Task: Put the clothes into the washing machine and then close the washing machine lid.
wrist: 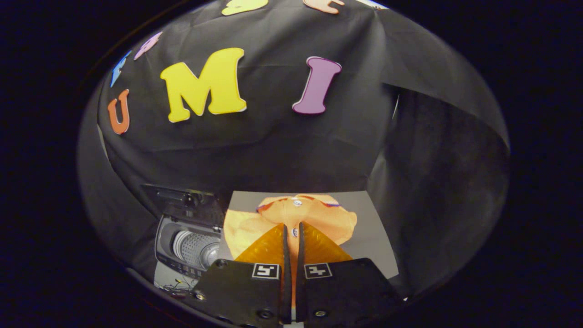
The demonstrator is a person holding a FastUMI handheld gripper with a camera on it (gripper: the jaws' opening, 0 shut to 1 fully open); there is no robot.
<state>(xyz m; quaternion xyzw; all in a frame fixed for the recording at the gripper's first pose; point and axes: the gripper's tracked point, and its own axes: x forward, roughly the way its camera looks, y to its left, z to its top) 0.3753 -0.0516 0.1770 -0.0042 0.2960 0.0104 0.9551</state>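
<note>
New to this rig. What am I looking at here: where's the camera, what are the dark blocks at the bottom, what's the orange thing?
No robot arm here: a person holds a two-finger claw by hand, and a fisheye camera riding on it looks forward along the fingers. The dark blocks with square markers are the claw's body; the two fingers run forward from it, nearly together.

Just ahead, on a grey board, lies an orange garment with buttons. The fingers are closed over its front, with a thin strip of cloth between them; I cannot be sure they truly pinch it.

Beside the board stands a small toy-like top-loading washing machine, lid raised, ribbed drum visible. Black cloth forms the booth's wall.
</note>
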